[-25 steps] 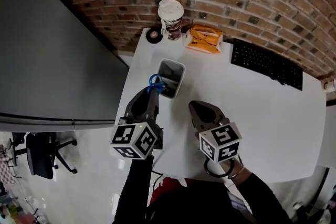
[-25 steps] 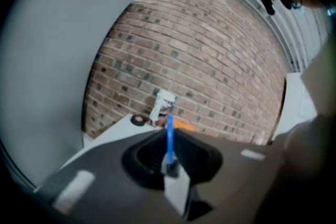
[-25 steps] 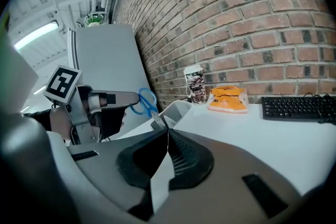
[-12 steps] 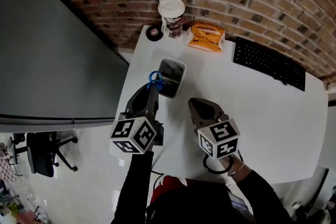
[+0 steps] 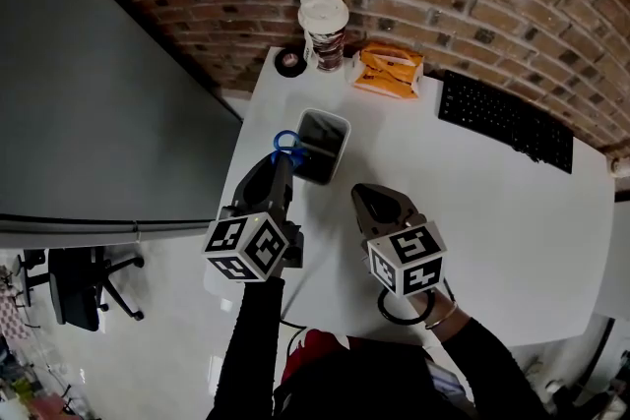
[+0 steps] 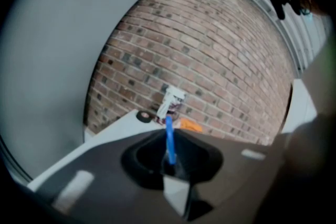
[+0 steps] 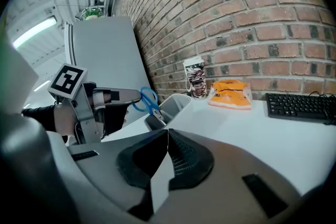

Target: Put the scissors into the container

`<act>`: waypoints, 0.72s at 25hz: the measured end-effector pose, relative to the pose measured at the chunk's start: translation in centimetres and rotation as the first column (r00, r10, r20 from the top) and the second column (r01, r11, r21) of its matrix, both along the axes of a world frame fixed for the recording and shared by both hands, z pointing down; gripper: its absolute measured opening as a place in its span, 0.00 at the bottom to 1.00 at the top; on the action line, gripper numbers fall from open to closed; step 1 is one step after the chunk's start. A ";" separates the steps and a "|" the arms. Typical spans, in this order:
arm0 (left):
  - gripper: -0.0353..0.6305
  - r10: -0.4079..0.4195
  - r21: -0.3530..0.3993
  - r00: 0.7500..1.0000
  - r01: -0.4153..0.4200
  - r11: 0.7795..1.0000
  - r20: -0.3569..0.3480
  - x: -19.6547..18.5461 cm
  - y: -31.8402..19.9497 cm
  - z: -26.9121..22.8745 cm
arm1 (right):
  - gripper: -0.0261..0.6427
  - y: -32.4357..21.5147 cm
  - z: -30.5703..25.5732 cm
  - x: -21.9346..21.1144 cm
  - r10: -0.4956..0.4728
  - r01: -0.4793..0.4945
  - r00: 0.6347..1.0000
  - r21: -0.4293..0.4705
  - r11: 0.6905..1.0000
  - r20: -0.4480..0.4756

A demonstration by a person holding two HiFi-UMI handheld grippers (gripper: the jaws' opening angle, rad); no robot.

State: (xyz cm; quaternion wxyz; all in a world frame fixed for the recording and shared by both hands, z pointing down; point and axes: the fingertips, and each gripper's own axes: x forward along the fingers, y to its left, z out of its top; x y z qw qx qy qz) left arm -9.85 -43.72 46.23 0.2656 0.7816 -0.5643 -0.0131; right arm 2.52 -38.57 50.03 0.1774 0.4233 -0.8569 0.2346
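Blue-handled scissors hang handle-up with my left gripper shut on them, just over the near left corner of the white container. From the right gripper view the scissors point blades-down at the container's near end; whether the tips are inside cannot be told. The left gripper view shows the blue handle edge-on, rising from the pinched jaws of the left gripper. My right gripper rests near the table's front, right of the container. The right gripper is shut and holds nothing.
At the table's back stand a lidded paper cup, a black tape roll and an orange packet. A black keyboard lies at the back right. The white table's left edge drops off beside a grey panel.
My left gripper has carried the scissors slightly farther and to the left, from over the container's near corner to beside its left rim. The right gripper has barely moved.
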 end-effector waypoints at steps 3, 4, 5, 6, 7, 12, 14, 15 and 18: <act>0.13 -0.017 -0.006 1.000 0.017 1.000 0.015 -0.6 -0.2 0.4 | 0.05 0.0 0.1 0.0 -0.001 0.001 1.000 0.001 1.000 -0.003; 0.14 -0.023 -0.011 1.000 0.024 1.000 0.020 -0.8 -0.2 0.6 | 0.05 0.1 0.2 0.0 -0.001 0.001 1.000 0.000 1.000 -0.005; 0.14 -0.029 -0.016 0.999 0.029 0.999 0.024 -1.0 -0.2 0.8 | 0.05 0.1 0.2 0.0 -0.001 0.001 1.000 -0.001 1.000 -0.006; 0.15 -0.034 -0.021 0.999 0.035 0.999 0.027 -1.2 -0.2 0.9 | 0.05 0.1 0.2 0.0 -0.002 0.002 1.000 -0.001 1.000 -0.007; 0.15 -0.040 -0.026 0.999 0.041 0.999 0.026 -1.5 -0.2 1.1 | 0.05 0.1 0.2 0.0 -0.002 0.002 1.000 -0.001 1.000 -0.009; 0.15 -0.066 -0.052 0.998 0.066 0.996 -0.009 -2.4 -0.1 1.8 | 0.05 0.1 0.1 -0.1 -0.003 0.003 1.000 0.002 1.000 -0.015; 0.16 -0.071 -0.056 0.997 0.070 0.996 -0.011 -2.6 -0.1 2.1 | 0.05 0.2 0.2 -0.1 -0.003 0.003 1.000 0.001 1.000 -0.017; 0.16 -0.072 -0.057 0.997 0.071 0.996 -0.011 -2.7 -0.1 2.2 | 0.05 0.2 0.2 -0.2 -0.003 0.003 1.000 0.001 1.000 -0.017; 0.17 -0.072 -0.060 0.997 0.072 0.996 -0.007 -2.9 -0.1 2.4 | 0.05 0.3 0.3 -0.3 -0.005 0.005 1.000 0.000 1.000 -0.020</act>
